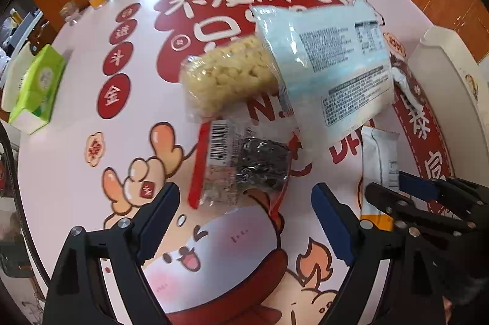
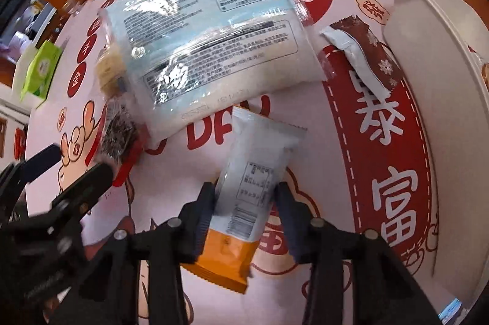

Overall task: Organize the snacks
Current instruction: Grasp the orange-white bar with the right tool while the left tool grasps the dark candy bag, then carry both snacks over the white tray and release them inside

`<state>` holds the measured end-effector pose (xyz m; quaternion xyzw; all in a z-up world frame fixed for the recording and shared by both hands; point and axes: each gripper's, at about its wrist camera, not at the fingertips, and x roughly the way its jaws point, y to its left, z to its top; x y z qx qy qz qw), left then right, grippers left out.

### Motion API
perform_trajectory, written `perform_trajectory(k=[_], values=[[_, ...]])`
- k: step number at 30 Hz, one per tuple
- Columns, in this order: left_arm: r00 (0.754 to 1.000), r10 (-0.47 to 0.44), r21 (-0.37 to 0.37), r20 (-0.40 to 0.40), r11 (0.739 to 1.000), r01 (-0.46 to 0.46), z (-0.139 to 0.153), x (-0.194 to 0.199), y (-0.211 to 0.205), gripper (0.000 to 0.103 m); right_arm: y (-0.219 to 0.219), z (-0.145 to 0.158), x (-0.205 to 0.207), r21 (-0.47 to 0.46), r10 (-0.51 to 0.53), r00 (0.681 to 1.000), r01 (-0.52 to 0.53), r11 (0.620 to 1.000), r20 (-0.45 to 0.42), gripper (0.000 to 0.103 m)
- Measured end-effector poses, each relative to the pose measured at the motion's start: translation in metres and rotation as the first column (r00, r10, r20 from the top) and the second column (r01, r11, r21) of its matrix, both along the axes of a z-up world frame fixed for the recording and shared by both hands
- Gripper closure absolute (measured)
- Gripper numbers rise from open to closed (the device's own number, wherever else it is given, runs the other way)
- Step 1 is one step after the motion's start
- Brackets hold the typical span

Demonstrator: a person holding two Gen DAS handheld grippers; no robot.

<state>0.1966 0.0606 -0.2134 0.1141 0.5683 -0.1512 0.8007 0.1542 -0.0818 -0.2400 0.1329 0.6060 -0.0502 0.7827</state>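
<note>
Already the right hand-held gripper point(image 2: 246, 196) is clamped on the white-and-orange snack packet point(image 2: 244, 202).
It grips the packet's sides just below the big pale-blue bag point(image 2: 207, 41), likely bound for the white tray point(image 2: 434, 99) right of that bag; the left hand-held gripper point(image 1: 244, 218) hangs apart over the seaweed pack point(image 1: 244, 166).

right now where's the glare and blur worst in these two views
Right wrist view: window glare streaks across the big pale blue bag, washing out some of its print; the left tongs at the frame's left edge are smeared. Left wrist view: the clear packet of dark snack is soft with glints on its film, and fisheye bending curves the table edge.
</note>
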Motion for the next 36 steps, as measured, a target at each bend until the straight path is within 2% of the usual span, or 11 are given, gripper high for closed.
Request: perform_trajectory(k=[6, 7, 8, 9, 10, 11, 14, 21, 26, 31, 36], values=[[1.0, -0.013, 0.024, -0.018, 1.0, 0.013, -0.016, 0.008, -0.011, 0.018, -0.006, 0.0, -0.013, 0.02, 0.003, 1.0, -0.003, 1.0, 0.015, 0.068], [1.0, -0.014, 0.025, -0.022, 1.0, 0.014, -0.018, 0.009, -0.012, 0.027, -0.008, 0.003, -0.013, 0.021, 0.003, 1.0, -0.003, 1.0, 0.016, 0.069], [0.999, -0.012, 0.025, -0.031, 1.0, 0.013, -0.021, 0.011, -0.012, 0.04, -0.009, 0.003, -0.015, 0.022, 0.001, 1.0, -0.002, 1.0, 0.019, 0.069], [0.999, -0.01, 0.02, -0.043, 1.0, 0.011, -0.023, 0.012, -0.012, 0.044, -0.01, 0.004, -0.017, 0.021, 0.0, 1.0, 0.0, 1.0, 0.02, 0.069], [0.999, -0.004, 0.011, -0.032, 1.0, 0.005, -0.022, 0.012, -0.012, 0.052, -0.012, 0.005, -0.019, 0.02, -0.003, 1.0, 0.002, 1.0, 0.022, 0.069], [1.0, -0.006, 0.006, -0.03, 1.0, 0.006, -0.021, 0.012, -0.012, 0.057, -0.014, 0.006, -0.021, 0.02, -0.004, 1.0, 0.004, 1.0, 0.023, 0.069], [1.0, -0.003, 0.01, -0.021, 1.0, 0.003, -0.02, 0.012, -0.013, 0.063, -0.019, 0.007, -0.024, 0.025, -0.006, 1.0, 0.006, 1.0, 0.025, 0.07], [0.998, 0.05, -0.019, -0.027, 0.999, -0.05, -0.017, -0.011, 0.0, 0.064, -0.022, 0.008, -0.03, 0.026, 0.012, 1.0, -0.012, 1.0, 0.019, 0.071], [0.996, 0.077, -0.053, -0.034, 0.995, -0.079, -0.004, -0.05, 0.014, 0.064, -0.027, 0.013, -0.047, 0.037, 0.044, 0.999, -0.044, 0.998, 0.011, 0.071], [0.998, 0.05, -0.078, -0.033, 0.996, -0.052, 0.019, -0.099, 0.009, 0.064, -0.033, 0.03, -0.073, 0.041, 0.09, 0.995, -0.092, 0.995, 0.037, 0.071], [1.0, -0.001, -0.11, -0.008, 0.994, 0.0, 0.051, -0.135, -0.014, 0.064, -0.038, 0.058, -0.096, 0.035, 0.138, 0.987, -0.142, 0.989, 0.087, 0.071]])
